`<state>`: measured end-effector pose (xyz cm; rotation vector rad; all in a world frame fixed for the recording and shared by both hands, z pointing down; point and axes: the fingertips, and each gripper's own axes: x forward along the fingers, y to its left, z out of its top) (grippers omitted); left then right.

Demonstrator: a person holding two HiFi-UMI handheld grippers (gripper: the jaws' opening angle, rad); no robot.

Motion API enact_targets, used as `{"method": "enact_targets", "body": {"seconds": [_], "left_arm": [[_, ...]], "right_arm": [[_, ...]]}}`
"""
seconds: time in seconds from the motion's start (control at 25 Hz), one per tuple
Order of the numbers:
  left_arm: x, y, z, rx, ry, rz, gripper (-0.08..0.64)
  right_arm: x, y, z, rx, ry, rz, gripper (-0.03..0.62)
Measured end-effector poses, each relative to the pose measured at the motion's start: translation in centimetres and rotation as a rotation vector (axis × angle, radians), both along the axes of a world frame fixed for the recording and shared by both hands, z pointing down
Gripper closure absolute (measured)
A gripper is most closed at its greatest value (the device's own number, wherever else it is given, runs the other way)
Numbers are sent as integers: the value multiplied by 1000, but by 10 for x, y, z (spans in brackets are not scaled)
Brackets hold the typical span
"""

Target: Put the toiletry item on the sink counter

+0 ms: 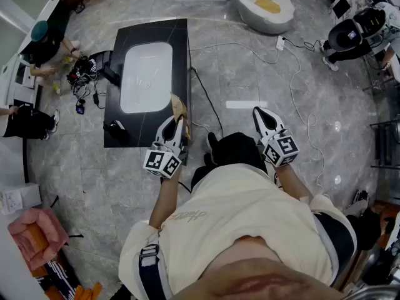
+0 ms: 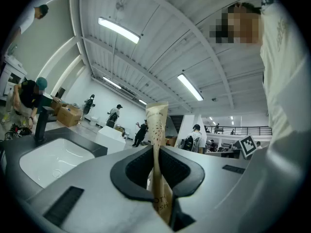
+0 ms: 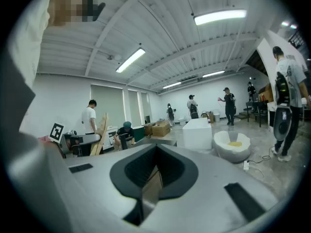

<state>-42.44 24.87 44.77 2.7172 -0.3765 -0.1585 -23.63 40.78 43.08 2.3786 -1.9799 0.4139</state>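
Your left gripper (image 2: 156, 152) is clamped on the flat tan speckled toiletry tube (image 2: 157, 125). The pads pinch its middle and its top sticks up past them. You hold it by the near right edge of the black sink counter (image 1: 178, 61). Your right gripper (image 3: 154, 166) has its jaws together, with nothing between them.

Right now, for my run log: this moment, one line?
left gripper: shut on sachet; right gripper: shut, empty; sink counter: sachet not placed
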Motion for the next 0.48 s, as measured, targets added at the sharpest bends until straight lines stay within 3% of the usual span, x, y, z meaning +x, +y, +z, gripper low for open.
{"method": "enact_targets", "body": {"seconds": [0.2,0.48], "left_arm": [[-3,-5,4,-2,17,-7,525],[-5,-11,9,-2,13,-36,525]], "right_arm": [[1,-11,4,-18,7,-2,598],[4,-23,-1,-27,95,-32,598]]}}
